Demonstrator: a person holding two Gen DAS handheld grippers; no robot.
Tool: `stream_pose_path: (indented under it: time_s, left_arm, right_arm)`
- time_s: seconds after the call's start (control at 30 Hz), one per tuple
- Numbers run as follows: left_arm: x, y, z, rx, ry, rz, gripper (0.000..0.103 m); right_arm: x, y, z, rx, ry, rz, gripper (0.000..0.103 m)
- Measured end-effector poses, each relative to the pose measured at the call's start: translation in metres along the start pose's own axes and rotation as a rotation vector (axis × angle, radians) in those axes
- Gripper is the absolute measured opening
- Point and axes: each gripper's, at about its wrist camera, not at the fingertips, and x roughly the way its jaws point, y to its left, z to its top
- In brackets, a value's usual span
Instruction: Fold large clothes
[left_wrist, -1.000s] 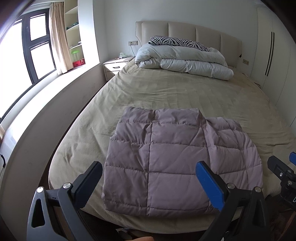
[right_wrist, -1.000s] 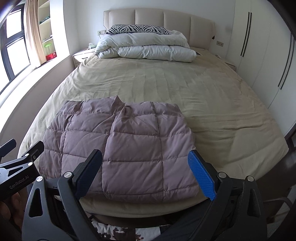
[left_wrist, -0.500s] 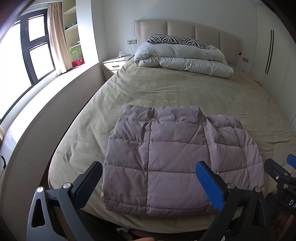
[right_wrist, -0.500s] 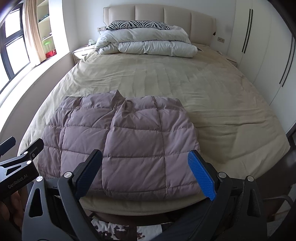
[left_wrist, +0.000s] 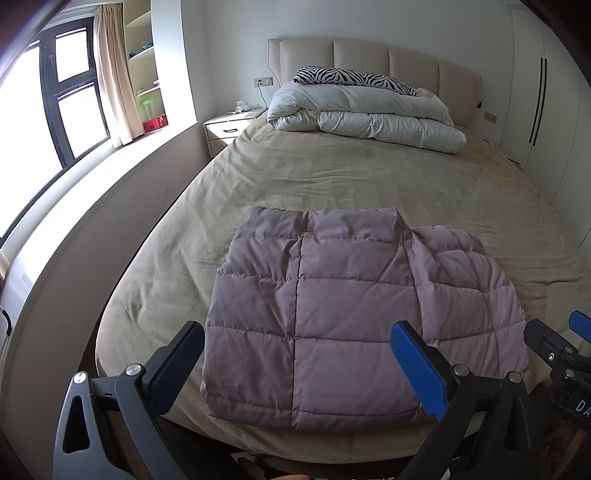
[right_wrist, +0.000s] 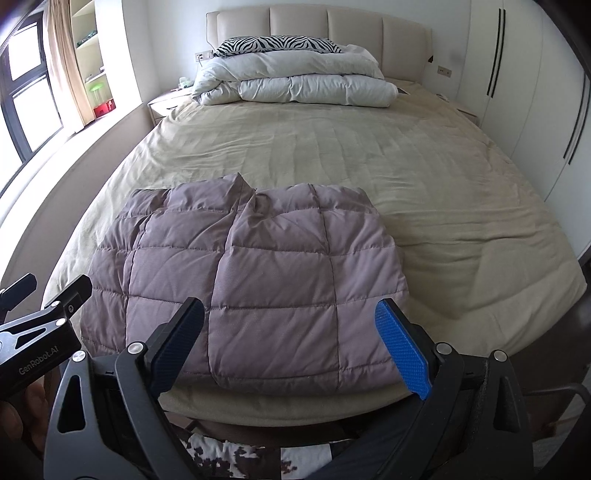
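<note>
So the mauve quilted jacket is folded into a chunky rectangle, sitting in the lower middle of both views, right at the foot edge of the bed. Left gripper is spread wide with nothing in it, hovering in front of the jacket's near hem. Right gripper is the same: wide open, empty, not touching the fabric. Up top by the headboard there's a rolled white duvet with a zebra pillow lying on it (no actual containers to speak of). The nightstand is upper left.
</note>
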Motion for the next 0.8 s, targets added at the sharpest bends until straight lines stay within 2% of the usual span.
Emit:
stream_pose_path:
  time_s: [0.8]
  left_arm:
    - [0.0015,-0.0017,-0.0043,0.004,0.007,-0.001,0.103]
  right_arm:
    - [0.0010,0.0005,-0.0020,0.000,0.002,0.002,0.095]
